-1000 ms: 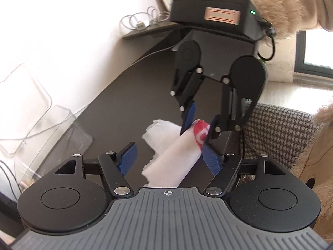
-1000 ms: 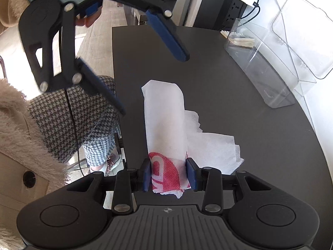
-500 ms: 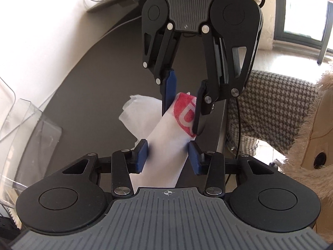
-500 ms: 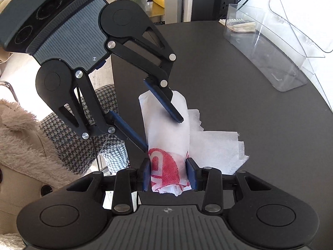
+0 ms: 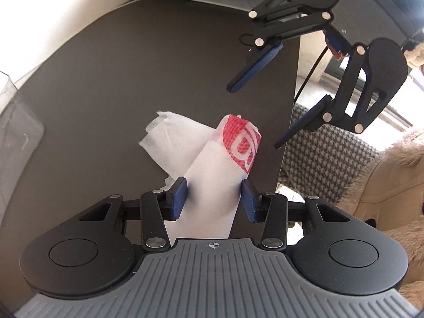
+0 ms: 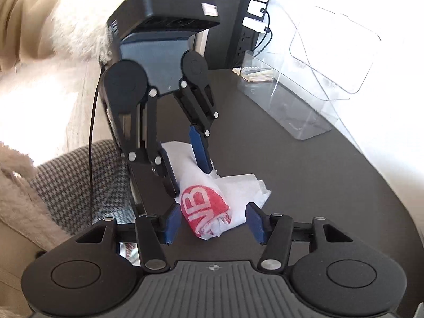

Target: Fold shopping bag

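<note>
The shopping bag (image 5: 212, 175) is a white roll with a red printed end (image 6: 204, 201), lying on the dark table (image 5: 132, 79) near its edge. A loose white flap (image 5: 169, 137) sticks out to one side. My left gripper (image 5: 214, 198) is shut on the white part of the roll, one pad on each side. It shows from the front in the right wrist view as the left gripper (image 6: 190, 180), straddling the roll. My right gripper (image 6: 214, 222) has its jaws opening around the red end, with the pads off the fabric. In the left wrist view the right gripper (image 5: 254, 118) hangs above that end.
A clear plastic box (image 6: 286, 100) and its lid (image 6: 336, 53) stand at the table's far side, with a power strip (image 6: 257, 5) behind. A houndstooth chair seat (image 5: 326, 159) sits just past the table edge. A furry beige sleeve (image 5: 392, 185) is close by.
My left gripper came down over the roll and closed on its white part. My right gripper let go of the red end, opened and drew back a little.
</note>
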Demonstrator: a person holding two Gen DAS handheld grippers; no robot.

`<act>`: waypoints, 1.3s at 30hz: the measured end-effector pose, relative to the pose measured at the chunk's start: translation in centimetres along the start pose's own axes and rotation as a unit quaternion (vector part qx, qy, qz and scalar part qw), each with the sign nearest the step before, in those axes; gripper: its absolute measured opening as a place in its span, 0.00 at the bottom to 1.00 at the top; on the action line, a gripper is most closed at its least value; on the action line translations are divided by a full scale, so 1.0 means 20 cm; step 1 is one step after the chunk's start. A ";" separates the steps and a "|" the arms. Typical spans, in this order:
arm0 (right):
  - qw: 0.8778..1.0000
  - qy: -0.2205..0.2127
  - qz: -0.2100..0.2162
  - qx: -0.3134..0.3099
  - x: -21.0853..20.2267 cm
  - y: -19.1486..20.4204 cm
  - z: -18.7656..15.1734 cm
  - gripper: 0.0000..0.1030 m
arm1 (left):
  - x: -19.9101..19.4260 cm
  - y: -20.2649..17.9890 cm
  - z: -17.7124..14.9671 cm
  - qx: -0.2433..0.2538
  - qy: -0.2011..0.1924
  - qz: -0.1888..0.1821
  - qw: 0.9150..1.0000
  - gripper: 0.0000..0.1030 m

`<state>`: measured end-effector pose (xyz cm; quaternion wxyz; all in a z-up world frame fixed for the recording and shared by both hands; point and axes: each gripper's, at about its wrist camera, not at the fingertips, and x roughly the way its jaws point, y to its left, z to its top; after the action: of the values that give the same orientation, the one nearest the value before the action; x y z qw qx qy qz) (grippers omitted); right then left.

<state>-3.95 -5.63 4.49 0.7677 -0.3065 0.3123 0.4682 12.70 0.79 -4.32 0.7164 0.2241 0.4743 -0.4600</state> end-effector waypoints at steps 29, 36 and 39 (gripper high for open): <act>0.989 0.094 0.086 -0.069 0.14 -0.05 0.11 0.40 | -0.16 -0.18 -0.10 0.056 -0.118 0.130 0.983 0.61; 0.975 0.122 0.187 0.018 0.19 -0.20 0.13 0.40 | -0.06 -0.39 -0.11 0.171 -0.081 0.147 0.971 0.55; 0.969 0.127 0.209 0.043 0.23 -0.21 0.12 0.40 | 0.02 -0.33 -0.08 0.184 -0.047 0.147 0.971 0.50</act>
<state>2.07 -2.98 3.09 0.6190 -0.2581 0.4842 0.5619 6.22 -1.29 -4.71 0.7442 0.3977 0.3093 -0.4385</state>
